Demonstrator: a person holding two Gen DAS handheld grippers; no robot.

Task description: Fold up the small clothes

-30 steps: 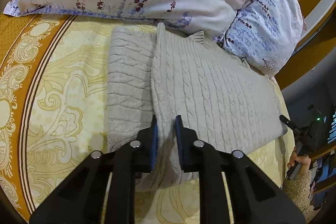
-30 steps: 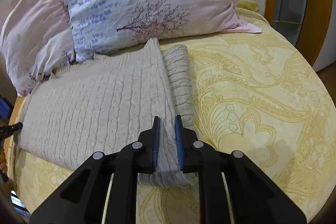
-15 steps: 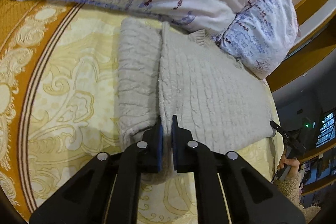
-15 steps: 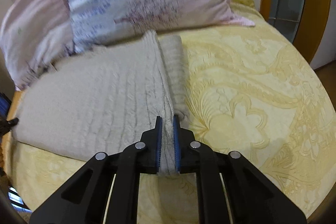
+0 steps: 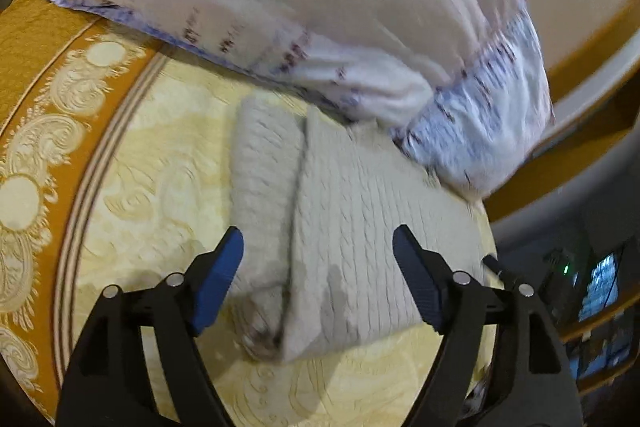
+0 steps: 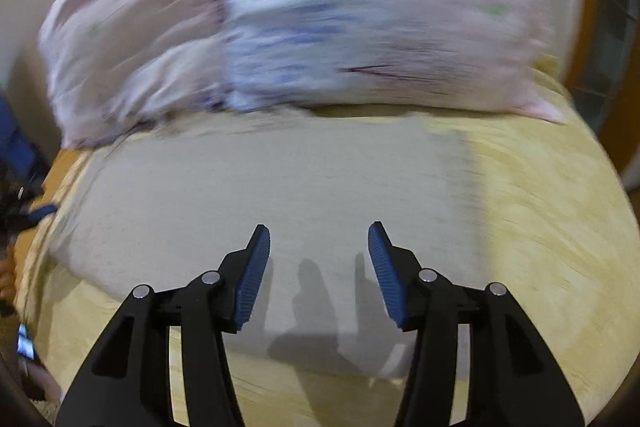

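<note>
A folded grey cable-knit sweater lies flat on a bed, on a yellow bedspread with a pale scroll pattern and an orange ornamented border, its far edge close against two floral pillows at the head of the bed. In the left wrist view, the left gripper hangs over the sweater's near end, its jaws spread wide after just opening; the knit lies below and between the blue pads but neither pad presses on it. A folded-in strip of the sweater forms a raised ridge along its left side, with a seam running from the near edge toward the pillows. In the right wrist view, heavily blurred, the right gripper is over the sweater near its front edge, its jaws likewise parted after just opening, with nothing pinched between the ribbed blue pads; their shadows fall on the knit directly beneath. The bedspread fills the right of that view, and the pillows, one pink and one white with blue print, stand behind the garment. At the right edge of the left view, dim furniture and a lit screen show beyond the bed.
</note>
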